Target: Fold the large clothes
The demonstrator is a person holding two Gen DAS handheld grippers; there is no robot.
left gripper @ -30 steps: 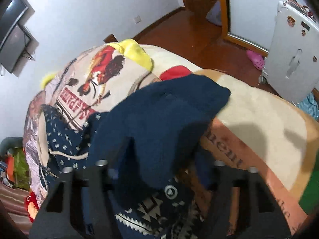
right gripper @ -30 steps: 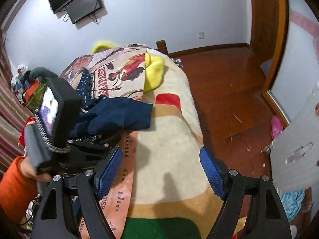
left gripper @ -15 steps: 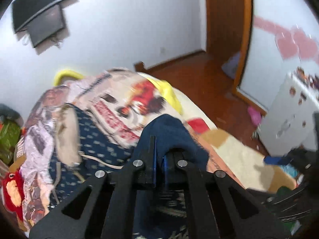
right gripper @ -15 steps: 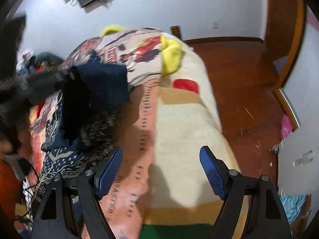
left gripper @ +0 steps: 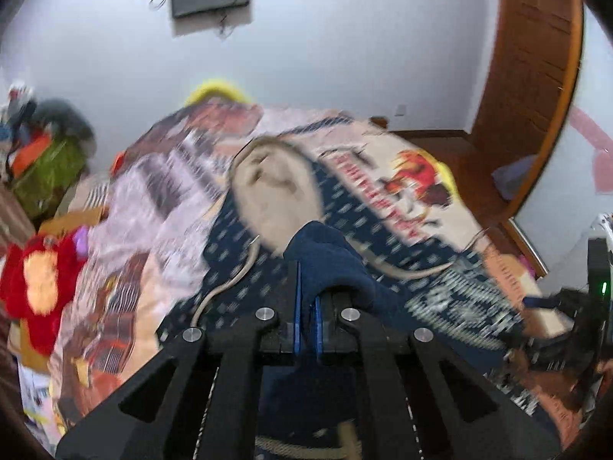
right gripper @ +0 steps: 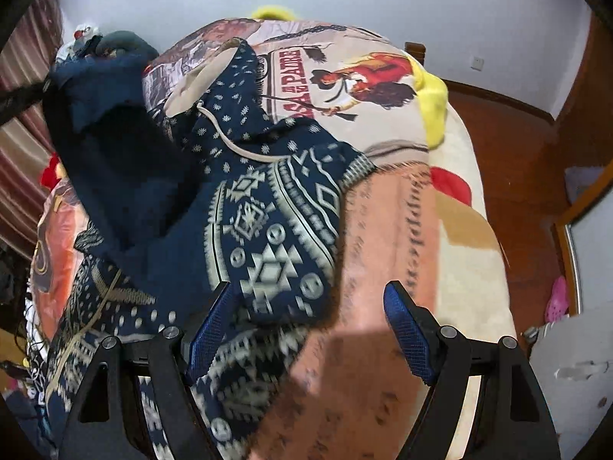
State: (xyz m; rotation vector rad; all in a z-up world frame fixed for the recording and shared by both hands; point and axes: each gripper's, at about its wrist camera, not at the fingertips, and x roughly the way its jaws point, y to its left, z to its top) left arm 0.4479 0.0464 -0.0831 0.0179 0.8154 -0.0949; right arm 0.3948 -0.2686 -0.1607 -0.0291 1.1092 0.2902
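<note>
Now your left gripper (left gripper: 306, 320) pinches the navy hoodie's sleeve (left gripper: 325, 260), mid-fold; your right gripper (right gripper: 310, 329), spread wide, should next grasp the hoodie's body (right gripper: 268, 222)

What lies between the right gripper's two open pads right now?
In the right wrist view, the right gripper stands open over the hoodie's patterned hem and the pink blanket; neither pad grips anything. The left gripper pinches navy cloth.

Both grippers were black frames with round silver screws; the right gripper (right gripper: 310, 333) carried blue cross-hatched pads (right gripper: 408, 335).
</note>
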